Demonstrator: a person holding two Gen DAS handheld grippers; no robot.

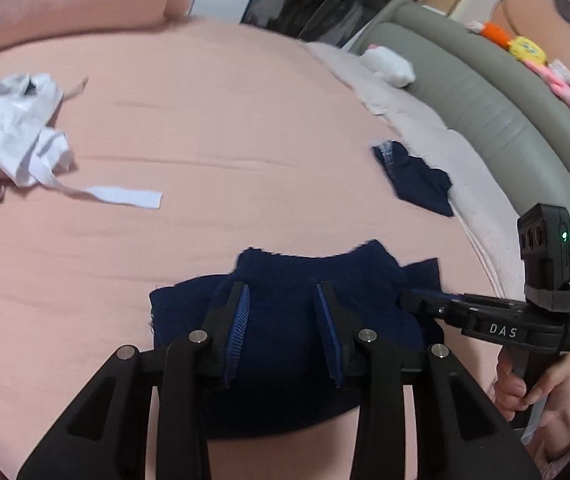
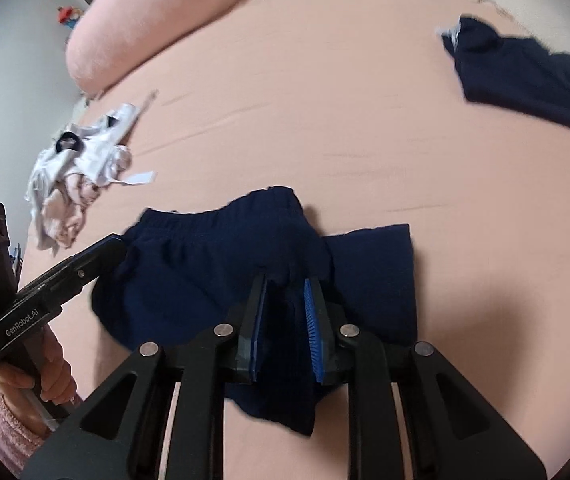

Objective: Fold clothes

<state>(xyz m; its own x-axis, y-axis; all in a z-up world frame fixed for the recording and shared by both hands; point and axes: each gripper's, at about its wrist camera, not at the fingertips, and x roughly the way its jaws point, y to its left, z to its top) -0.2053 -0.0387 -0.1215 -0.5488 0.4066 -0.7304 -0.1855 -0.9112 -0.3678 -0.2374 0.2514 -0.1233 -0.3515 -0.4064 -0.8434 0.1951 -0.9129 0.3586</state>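
Black tool [image 1: 283,292] with blue ribbed pads, silver screws, fuzzy pink sleeve [image 2: 9,436]

— What sort of place is this?

— A bedroom in a home. A bed [image 1: 213,120] with a pink sheet fills both views, and plump pink pillows [image 2: 149,28] lie at its head.

— Anything besides the bedding?

— A grey padded bed frame [image 1: 485,112] curves along one side, with a pale blanket [image 1: 425,120] tucked against it. Beyond it, bright soft toys [image 1: 529,50] lie in a row.

— And signs of daily life?

— Laundry lies about: a crumpled white garment [image 1: 17,124] with dark trim, a folded navy piece [image 2: 525,80] near the edge, navy shorts [image 2: 221,264] spread on the sheet.
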